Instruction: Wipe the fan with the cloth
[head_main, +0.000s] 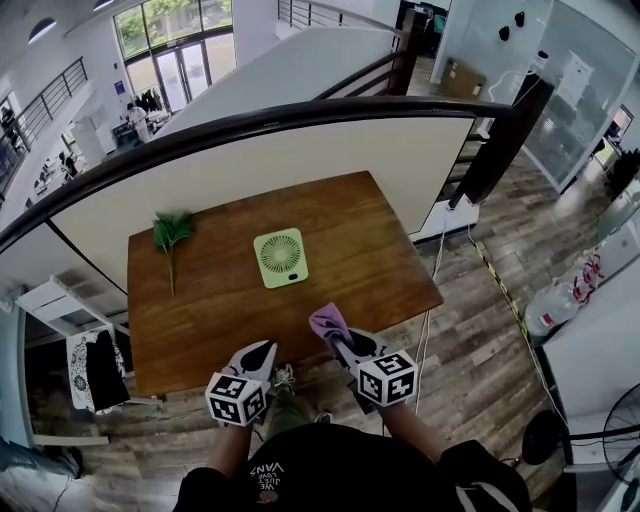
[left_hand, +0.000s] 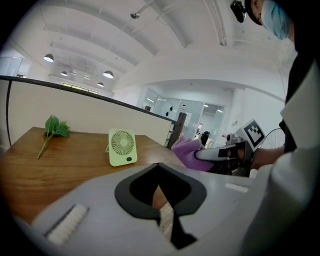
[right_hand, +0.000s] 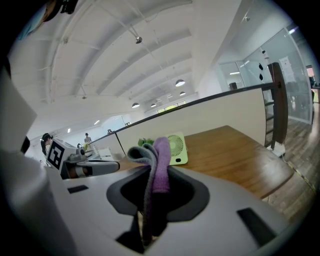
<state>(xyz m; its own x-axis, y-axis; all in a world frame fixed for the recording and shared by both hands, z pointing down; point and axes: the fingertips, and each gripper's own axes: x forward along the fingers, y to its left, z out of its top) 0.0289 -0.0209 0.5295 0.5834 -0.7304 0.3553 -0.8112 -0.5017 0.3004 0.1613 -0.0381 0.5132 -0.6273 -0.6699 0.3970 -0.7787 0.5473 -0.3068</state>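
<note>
A small light-green fan (head_main: 281, 257) stands on the middle of the brown wooden table (head_main: 370, 250); it also shows in the left gripper view as the fan (left_hand: 122, 147) and in the right gripper view as the fan (right_hand: 178, 148). My right gripper (head_main: 338, 340) hangs over the table's near edge, shut on a folded purple and grey cloth (head_main: 328, 321), which sticks up between the jaws as the cloth (right_hand: 152, 165). My left gripper (head_main: 262, 352) sits beside it at the near edge, shut with nothing in it (left_hand: 159, 192). Both are well short of the fan.
A green leafy sprig (head_main: 171, 233) lies on the table's far left. A cream partition with a dark rail (head_main: 300, 115) runs behind the table. A white cable (head_main: 430, 300) hangs off the right side onto the wooden floor.
</note>
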